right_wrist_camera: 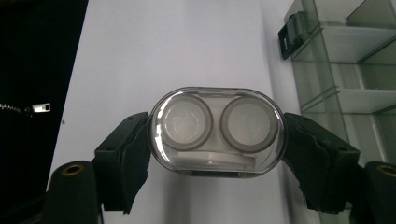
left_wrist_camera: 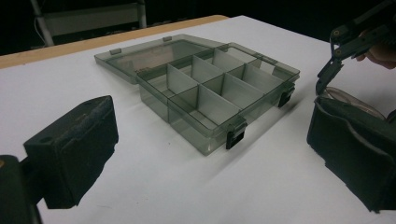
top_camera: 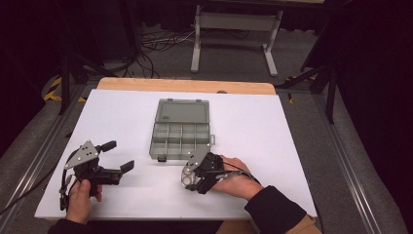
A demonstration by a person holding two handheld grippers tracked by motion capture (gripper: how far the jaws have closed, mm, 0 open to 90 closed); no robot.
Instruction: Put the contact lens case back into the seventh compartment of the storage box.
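I find my right claw (right_wrist_camera: 217, 135) pinching a clear two-well case (right_wrist_camera: 217, 130) just beside the open, empty compartment box (top_camera: 181, 129) on the desk (top_camera: 253, 122), left claw (top_camera: 117, 156) spread idle; placement apparently remains.

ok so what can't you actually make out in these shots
- Clear oval case in the right claw: in the high view the hand and claw cover most of it.
- Organizer box: compartment contents too small in the high view.
- Left claw: the jaw bases are cut off by the left gripper view's bottom edge.
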